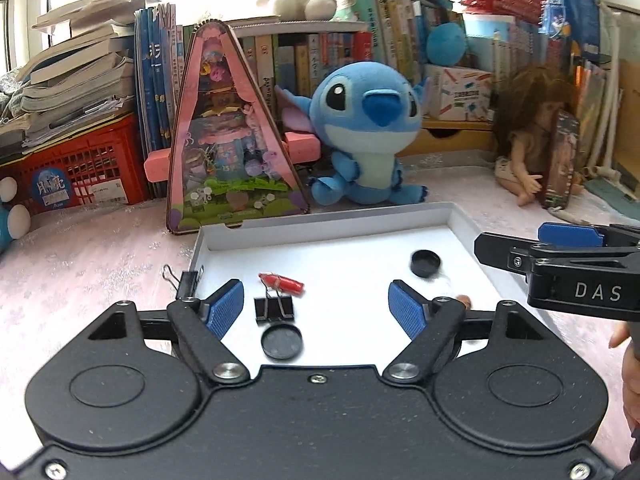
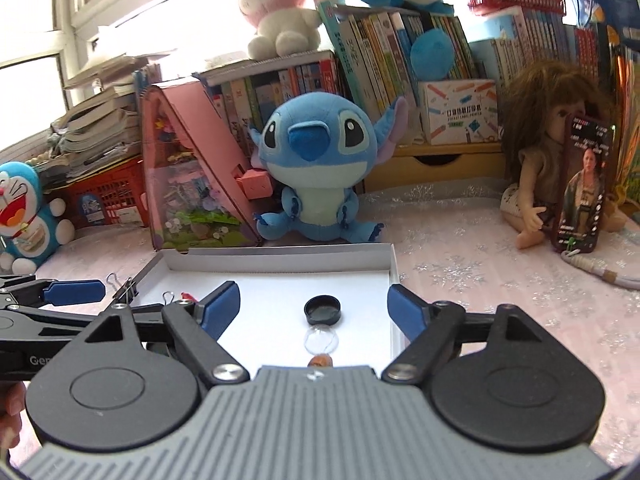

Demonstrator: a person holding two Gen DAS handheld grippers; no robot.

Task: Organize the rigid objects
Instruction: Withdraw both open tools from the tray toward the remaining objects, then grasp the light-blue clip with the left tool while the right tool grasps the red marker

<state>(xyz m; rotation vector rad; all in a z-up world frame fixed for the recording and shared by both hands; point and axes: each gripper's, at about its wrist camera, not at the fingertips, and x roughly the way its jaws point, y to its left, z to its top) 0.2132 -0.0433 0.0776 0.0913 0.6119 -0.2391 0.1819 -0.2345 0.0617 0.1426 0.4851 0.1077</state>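
Note:
A shallow white box tray [image 1: 328, 236] lies on the pink cloth in front of me. Inside it are a black binder clip [image 1: 274, 311], a small red piece [image 1: 285, 282], a black round cap [image 1: 281, 343] and a second black cap [image 1: 425, 263]. A small clear corked bottle [image 2: 320, 339] lies just below that second cap [image 2: 323, 310]. Another binder clip [image 1: 187, 280] grips the tray's left wall. My left gripper [image 1: 316, 292] hangs open over the tray's near left part with nothing between its pads. My right gripper [image 2: 314, 292] is open above the bottle and cap, not touching them.
Behind the tray stand a blue plush [image 1: 364, 136] and a pink triangular toy box [image 1: 232, 140]. A doll [image 1: 524, 148] with a phone [image 1: 560, 164] leaning on it sits at the back right. A red crate [image 1: 80, 172] and rows of books line the back.

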